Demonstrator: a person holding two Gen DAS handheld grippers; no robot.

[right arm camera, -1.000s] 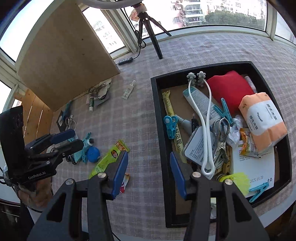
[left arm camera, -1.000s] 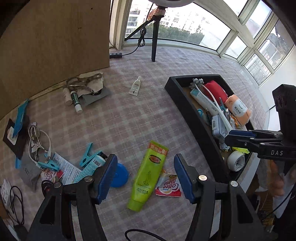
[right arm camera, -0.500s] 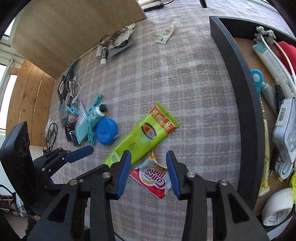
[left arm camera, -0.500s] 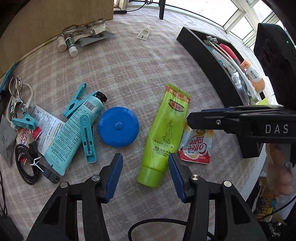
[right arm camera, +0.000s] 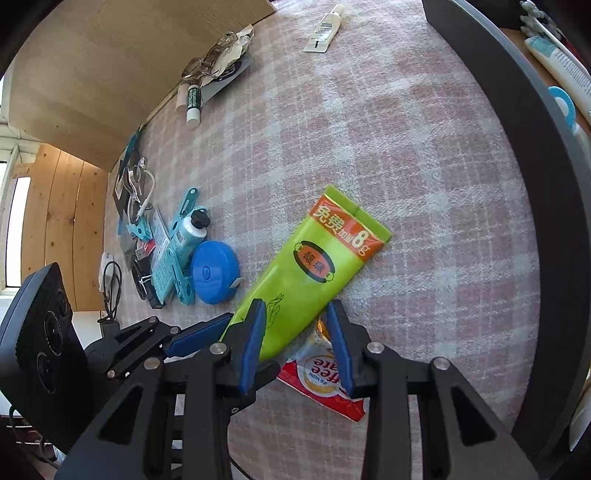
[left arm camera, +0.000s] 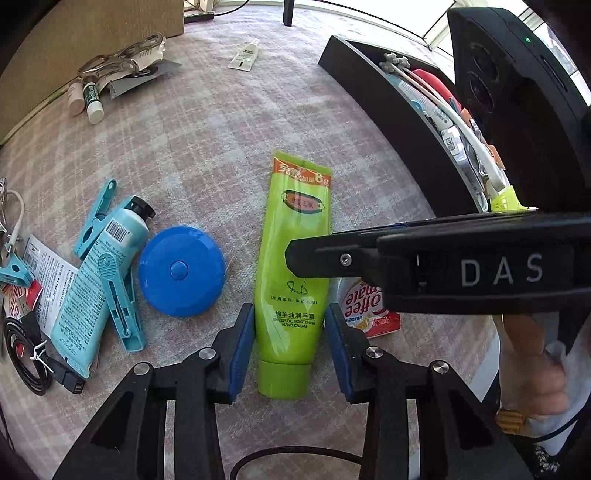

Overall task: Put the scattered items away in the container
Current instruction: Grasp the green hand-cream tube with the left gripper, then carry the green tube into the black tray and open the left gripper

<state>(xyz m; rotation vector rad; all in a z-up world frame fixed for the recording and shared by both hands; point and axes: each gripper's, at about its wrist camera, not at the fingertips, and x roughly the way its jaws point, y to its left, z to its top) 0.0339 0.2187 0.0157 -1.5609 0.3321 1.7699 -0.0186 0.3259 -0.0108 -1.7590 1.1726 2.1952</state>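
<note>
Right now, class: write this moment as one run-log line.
left tool: open, straddling green hand cream tube | right tool: open over tube and coffee sachet | black tray: part filled

Checked cloth [left arm camera: 207,122] underneath; cardboard sheet [right arm camera: 110,66] behind; tripod leg [left arm camera: 288,11].

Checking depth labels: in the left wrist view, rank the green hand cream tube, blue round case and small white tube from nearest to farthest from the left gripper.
1. Green hand cream tube, between the left gripper pads.
2. Blue round case, to its left.
3. Small white tube, far ahead.
</note>
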